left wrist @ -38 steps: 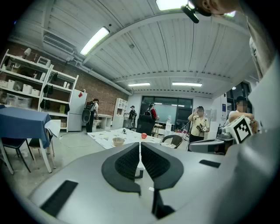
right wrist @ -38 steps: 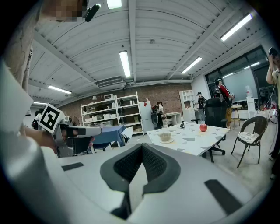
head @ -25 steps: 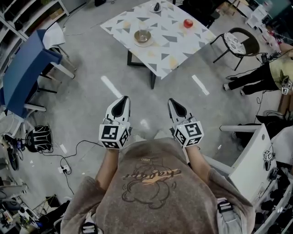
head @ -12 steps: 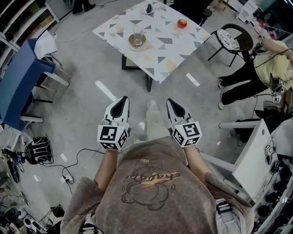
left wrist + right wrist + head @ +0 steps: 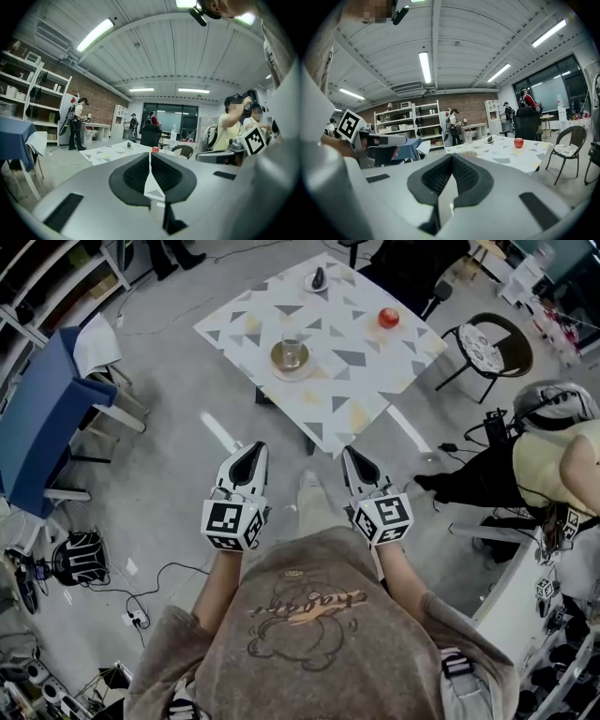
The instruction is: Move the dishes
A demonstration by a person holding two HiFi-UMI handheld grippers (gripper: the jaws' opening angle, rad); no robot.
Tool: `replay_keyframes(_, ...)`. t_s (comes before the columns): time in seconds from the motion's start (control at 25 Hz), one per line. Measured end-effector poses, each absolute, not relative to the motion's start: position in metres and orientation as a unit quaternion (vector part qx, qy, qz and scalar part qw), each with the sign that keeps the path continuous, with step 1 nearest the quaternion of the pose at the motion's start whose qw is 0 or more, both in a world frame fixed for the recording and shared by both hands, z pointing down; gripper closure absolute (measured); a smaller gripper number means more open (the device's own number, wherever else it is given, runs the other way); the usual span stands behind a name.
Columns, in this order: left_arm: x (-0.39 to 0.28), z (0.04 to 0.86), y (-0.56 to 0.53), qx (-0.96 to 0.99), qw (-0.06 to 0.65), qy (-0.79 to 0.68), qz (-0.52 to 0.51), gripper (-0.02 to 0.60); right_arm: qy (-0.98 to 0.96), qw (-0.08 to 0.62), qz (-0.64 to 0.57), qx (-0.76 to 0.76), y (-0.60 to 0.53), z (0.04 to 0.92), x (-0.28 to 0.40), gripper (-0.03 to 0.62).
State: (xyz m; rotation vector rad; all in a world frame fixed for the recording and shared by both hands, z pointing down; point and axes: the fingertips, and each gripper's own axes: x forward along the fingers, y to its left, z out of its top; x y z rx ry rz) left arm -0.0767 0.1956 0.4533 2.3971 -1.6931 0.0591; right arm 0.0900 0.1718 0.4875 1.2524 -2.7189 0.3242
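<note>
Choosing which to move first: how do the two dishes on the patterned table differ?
The brown plate near the middle of the table looks bigger than the pale dish at its far edge. The plate carries a clear glass; the dish, a small dark thing. Both are round.

Nothing legible anywhere. Just behind the left hand-held gripper (image 5: 249, 451) and the right hand-held gripper (image 5: 353, 457), cursive print (image 5: 305, 601) crosses the person's shirt (image 5: 319, 662), too small to read. The marker cubes (image 5: 232, 522) show black-and-white square patterns, no letters.
</note>
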Motion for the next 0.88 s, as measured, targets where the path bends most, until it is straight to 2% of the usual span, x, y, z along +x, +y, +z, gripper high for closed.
replay_keyframes(0.52, -0.083, 0.443, 0.059, 0.792, 0.106, -0.601, 0.023, 0.554, -0.920, 0.060, 0.114, 0.371, 0.017, 0.472, 0.070, 0.589)
replay_keyframes(0.88, -0.087, 0.445, 0.007, 0.780, 0.102, -0.616, 0.034, 0.555, -0.923, 0.065, 0.125, 0.357, -0.042, 0.480, 0.070, 0.589)
